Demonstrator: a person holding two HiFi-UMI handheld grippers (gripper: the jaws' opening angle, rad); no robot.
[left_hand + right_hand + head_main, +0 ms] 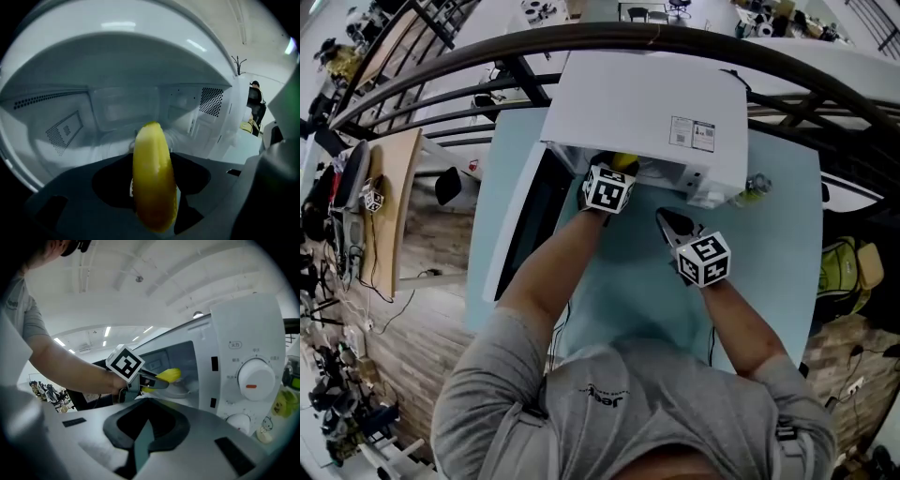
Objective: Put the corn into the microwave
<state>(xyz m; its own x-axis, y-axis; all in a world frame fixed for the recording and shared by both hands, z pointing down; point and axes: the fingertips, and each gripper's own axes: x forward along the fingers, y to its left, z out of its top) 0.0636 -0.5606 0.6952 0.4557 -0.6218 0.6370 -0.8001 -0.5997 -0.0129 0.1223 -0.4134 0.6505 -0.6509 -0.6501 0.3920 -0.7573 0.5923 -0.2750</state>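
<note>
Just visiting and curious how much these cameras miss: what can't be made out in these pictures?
- Whether the corn touches anything beneath it: left gripper view, the left tongs' dark body and the corn itself cover it.
- The microwave's inside: head view, its own top hides it.
- Print by the dial: right gripper view, too small.
- Yellow-green items beside the microwave: right gripper view, blurred, cut by the right edge.

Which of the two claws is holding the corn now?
The left claw, reaching into the open microwave with the yellow corn pinched between its jaws. The right claw is empty, outside.
</note>
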